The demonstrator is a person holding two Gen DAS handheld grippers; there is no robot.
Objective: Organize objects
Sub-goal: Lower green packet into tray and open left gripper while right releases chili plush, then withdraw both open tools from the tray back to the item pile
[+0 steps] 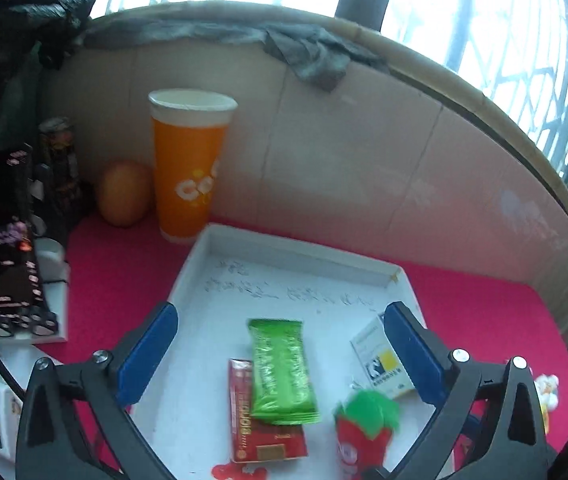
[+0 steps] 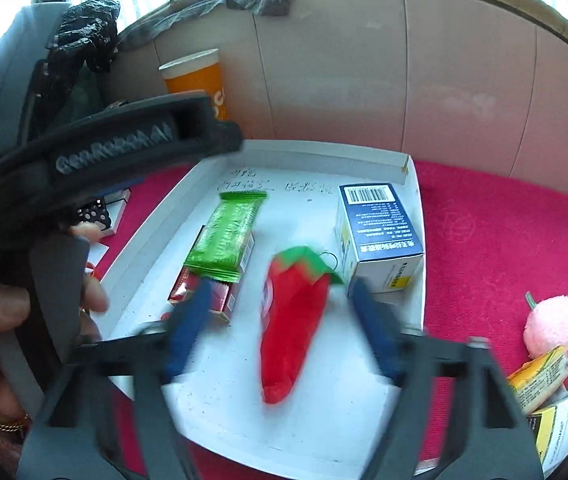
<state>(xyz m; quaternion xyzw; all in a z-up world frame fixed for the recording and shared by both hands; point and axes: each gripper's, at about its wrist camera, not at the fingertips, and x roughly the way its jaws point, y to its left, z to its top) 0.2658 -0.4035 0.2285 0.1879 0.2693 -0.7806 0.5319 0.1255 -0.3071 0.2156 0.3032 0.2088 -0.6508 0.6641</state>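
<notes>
A white tray (image 2: 417,216) lies on the red cloth. In it are a green snack bar (image 2: 230,232) resting on a red box (image 2: 198,290), a red plush chili (image 2: 291,320) with a green top, and a blue and white box (image 2: 375,236). My right gripper (image 2: 284,320) is open and empty, its jaws on either side of the chili, just above it. My left gripper (image 1: 280,354) is open and empty above the tray (image 1: 303,252), over the green bar (image 1: 282,372) and red box (image 1: 244,432); the chili (image 1: 363,428) and the box (image 1: 375,360) lie to its right.
An orange paper cup (image 1: 190,164), a round fruit (image 1: 124,194), a dark can (image 1: 58,156) and a black box (image 1: 8,236) stand left of the tray. A pink plush (image 2: 551,326) and small boxes (image 2: 543,376) lie at the right. A cardboard wall (image 2: 363,64) rings the back.
</notes>
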